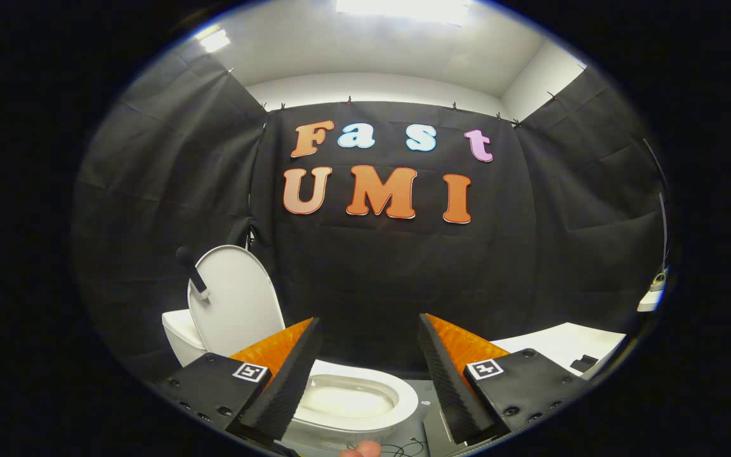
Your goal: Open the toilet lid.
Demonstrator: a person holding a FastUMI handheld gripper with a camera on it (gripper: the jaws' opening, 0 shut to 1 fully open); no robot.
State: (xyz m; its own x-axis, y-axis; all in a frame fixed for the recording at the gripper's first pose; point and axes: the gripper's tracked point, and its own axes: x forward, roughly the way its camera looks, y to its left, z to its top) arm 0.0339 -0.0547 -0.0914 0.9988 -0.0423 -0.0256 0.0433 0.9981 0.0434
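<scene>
toilet lid (pixel 233 298) is seen upright at lower left, bowl (pixel 348 400) exposed between the fingers. claw (pixel 368 374) is spread wide, nothing held. lid judged open; claw should be drawn clear without knocking it.

I see my gripper (pixel 370 343) with its fingers spread wide and nothing between them, just open air above the bowl (pixel 349 400). The lid (pixel 235 301) stands upright against the tank (pixel 181 333), off beyond my left finger, with a black handle (pixel 191 271) jutting from it. A white table (pixel 562 346) flanks the right finger.
</scene>
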